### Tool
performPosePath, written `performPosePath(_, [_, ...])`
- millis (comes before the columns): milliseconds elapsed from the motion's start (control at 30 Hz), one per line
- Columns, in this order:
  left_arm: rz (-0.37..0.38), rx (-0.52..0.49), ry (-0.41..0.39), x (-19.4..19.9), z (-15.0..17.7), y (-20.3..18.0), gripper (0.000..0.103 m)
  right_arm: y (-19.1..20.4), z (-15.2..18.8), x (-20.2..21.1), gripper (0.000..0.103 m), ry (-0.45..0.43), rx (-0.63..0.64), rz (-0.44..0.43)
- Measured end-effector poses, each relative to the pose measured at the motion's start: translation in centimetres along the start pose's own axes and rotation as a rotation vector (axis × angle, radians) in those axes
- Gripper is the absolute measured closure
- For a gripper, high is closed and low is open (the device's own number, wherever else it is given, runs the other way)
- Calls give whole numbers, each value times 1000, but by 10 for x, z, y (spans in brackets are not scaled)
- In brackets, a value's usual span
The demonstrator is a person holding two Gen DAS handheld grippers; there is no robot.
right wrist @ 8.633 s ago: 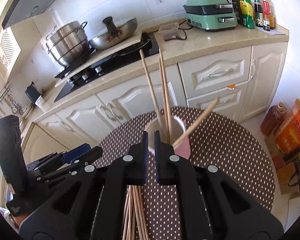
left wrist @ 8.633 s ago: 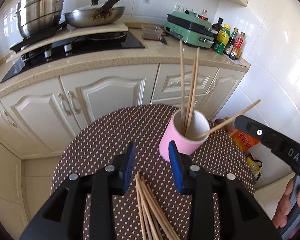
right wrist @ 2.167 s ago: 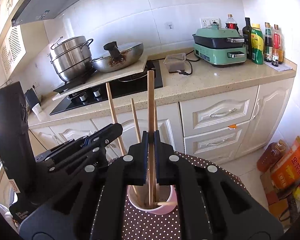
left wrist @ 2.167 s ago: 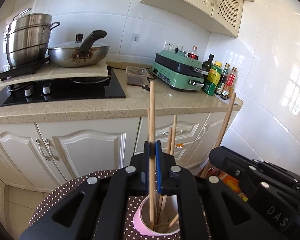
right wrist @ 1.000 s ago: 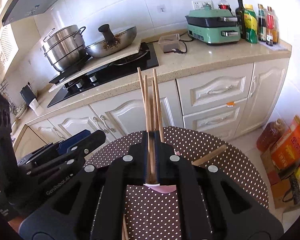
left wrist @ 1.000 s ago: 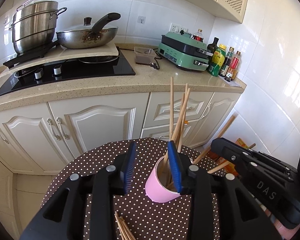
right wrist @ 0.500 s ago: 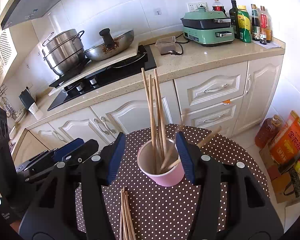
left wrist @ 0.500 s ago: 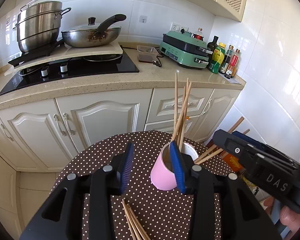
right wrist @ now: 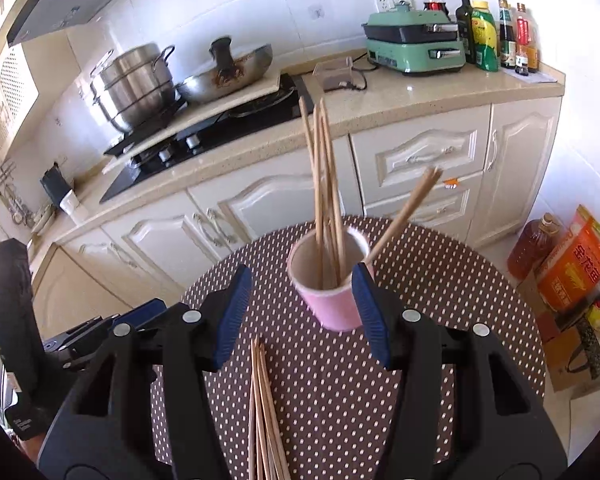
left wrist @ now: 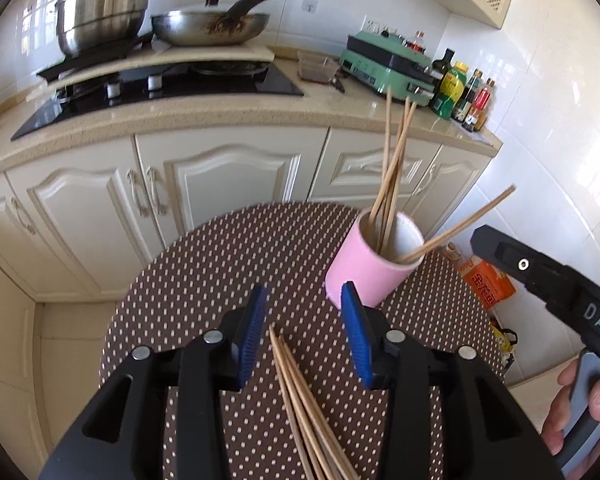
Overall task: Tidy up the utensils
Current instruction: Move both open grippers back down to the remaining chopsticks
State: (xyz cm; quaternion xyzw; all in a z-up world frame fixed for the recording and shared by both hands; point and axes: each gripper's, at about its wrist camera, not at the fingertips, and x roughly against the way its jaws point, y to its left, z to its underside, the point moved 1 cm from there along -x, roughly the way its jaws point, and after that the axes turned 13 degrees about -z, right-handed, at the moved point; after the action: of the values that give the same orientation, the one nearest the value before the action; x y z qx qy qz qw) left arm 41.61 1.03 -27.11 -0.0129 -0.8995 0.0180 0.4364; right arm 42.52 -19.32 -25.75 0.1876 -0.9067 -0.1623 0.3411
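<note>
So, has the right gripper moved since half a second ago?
Yes. The right gripper has pulled back slightly: the pink cup sits farther ahead between its open fingers, and more loose chopsticks show beneath.

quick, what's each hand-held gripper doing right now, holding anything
Left hand-held gripper: open, holding nothing, above the loose chopsticks.
Right hand-held gripper: open, holding nothing, near the pink cup.

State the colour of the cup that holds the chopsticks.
The cup is pink outside, with a pale inside; the left wrist view shows it best.
</note>
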Motion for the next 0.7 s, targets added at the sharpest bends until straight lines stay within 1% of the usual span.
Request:
performPosePath(133, [-11,-18,90,-17,25,4,64,5,20,-7,51,50,9,0])
performPosePath(267, [-64,-79,201,-40,52,2,64,9,42,-16,51,107,41,16])
performPosePath(367, [-74,-107,275,-56,70,-1,64,7,61,-26,51,166,56,27])
performPosePath(533, [-82,-144,344,-75,90,-7,64,1,88,-45,51,264,51,33])
performPosePath(633, [-87,-153,365,-82,96,-10,64,-1,97,-53,51,302,52,32])
performPosePath(700, [-105,-166,376,-88,100,-11,64,-2,103,-59,51,329,48,31])
